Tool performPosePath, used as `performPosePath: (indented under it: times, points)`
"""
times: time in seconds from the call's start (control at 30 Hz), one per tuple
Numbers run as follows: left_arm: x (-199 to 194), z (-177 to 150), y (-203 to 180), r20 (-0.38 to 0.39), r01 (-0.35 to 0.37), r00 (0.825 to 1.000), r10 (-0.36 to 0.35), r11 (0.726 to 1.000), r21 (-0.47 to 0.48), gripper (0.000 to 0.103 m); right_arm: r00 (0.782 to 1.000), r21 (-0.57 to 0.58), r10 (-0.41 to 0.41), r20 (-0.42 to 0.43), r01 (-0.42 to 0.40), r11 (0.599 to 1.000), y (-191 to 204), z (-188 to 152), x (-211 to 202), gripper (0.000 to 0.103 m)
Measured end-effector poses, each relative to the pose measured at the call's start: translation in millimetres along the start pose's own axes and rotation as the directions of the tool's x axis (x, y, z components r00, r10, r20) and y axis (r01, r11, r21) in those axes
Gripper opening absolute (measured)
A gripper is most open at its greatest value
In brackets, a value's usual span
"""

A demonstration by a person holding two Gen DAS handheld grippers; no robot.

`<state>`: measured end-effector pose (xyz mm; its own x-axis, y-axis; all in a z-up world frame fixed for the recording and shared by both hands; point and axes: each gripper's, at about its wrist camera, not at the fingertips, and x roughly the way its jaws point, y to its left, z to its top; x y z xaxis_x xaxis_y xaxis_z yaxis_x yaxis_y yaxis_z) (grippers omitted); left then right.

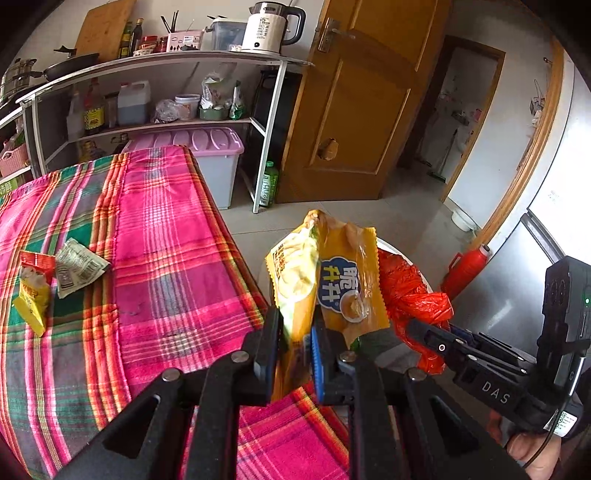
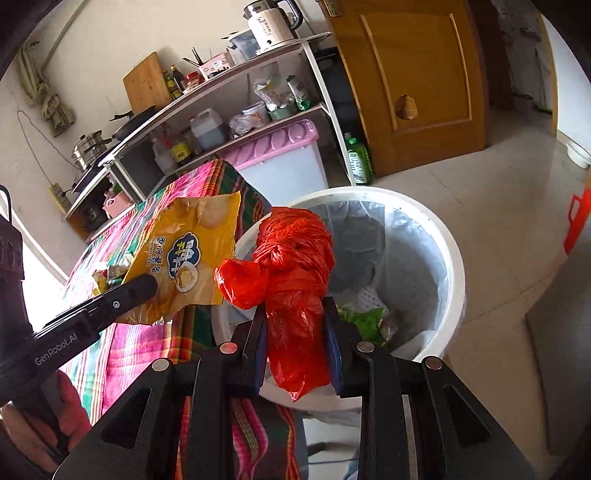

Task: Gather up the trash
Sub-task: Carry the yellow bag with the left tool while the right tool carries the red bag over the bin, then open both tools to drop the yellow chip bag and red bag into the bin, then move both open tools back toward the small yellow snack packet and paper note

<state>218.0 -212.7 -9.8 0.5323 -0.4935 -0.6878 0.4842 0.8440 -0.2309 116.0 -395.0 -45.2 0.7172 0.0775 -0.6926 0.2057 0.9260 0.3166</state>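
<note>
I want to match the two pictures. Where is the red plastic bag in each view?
Left wrist view: the red plastic bag is right of centre, behind the yellow snack bag, partly hidden, held by the right gripper.
Right wrist view: the bag is at the centre, clamped between the gripper's fingers, in front of the white bin.
Shared landmark: the white kettle on the top shelf.
</note>
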Motion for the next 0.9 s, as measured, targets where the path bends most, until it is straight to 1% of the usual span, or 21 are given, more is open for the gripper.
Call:
performPosePath:
  times: [0.27, 0.4, 0.47, 0.57, 0.63, 0.73, 0.9]
  points:
    - [25.2, 3.3, -14.9, -0.059, 0.018, 0.998, -0.017, 1.000, 0.018, 0.018, 0.999, 0.025, -0.033, -0.022, 0.034, 0.999, -16.1, 2.3, 6.6, 0.030]
    - [34.4, 2.2, -15.0, -0.095, 0.031, 0.995, -0.031, 0.999, 0.006, 0.022, 0.998, 0.035, -0.041, -0.039, 0.043, 0.998, -21.0, 0.9, 11.0, 0.031]
    - [38.1, 3.2, -11.9, -0.109, 0.035, 0.993, -0.036, 0.999, -0.008, 0.023, 0.998, 0.038, -0.052, -0.045, 0.054, 0.998, -21.2, 1.3, 13.2, 0.034]
    - [36.4, 2.9, -7.8, -0.109, 0.045, 0.993, -0.047, 0.999, -0.025, 0.027, 0.998, 0.039, -0.047, -0.040, 0.048, 0.998, -21.5, 0.6, 12.5, 0.039]
    - [34.6, 2.5, -7.2, -0.104, 0.051, 0.993, -0.054, 0.998, -0.032, 0.035, 0.998, 0.033, -0.052, -0.031, 0.053, 0.998, -19.8, 1.0, 10.5, 0.043]
    - [29.9, 2.2, -6.3, -0.090, 0.064, 0.994, -0.067, 0.997, -0.039, 0.040, 0.999, 0.028, -0.049, -0.019, 0.049, 0.998, -17.5, 1.2, 6.4, 0.043]
    - [16.0, 2.0, -2.7, -0.057, 0.067, 0.996, -0.070, 0.997, -0.042, 0.041, 0.999, 0.022, -0.041, 0.003, 0.041, 0.999, -13.5, 2.3, -3.6, 0.043]
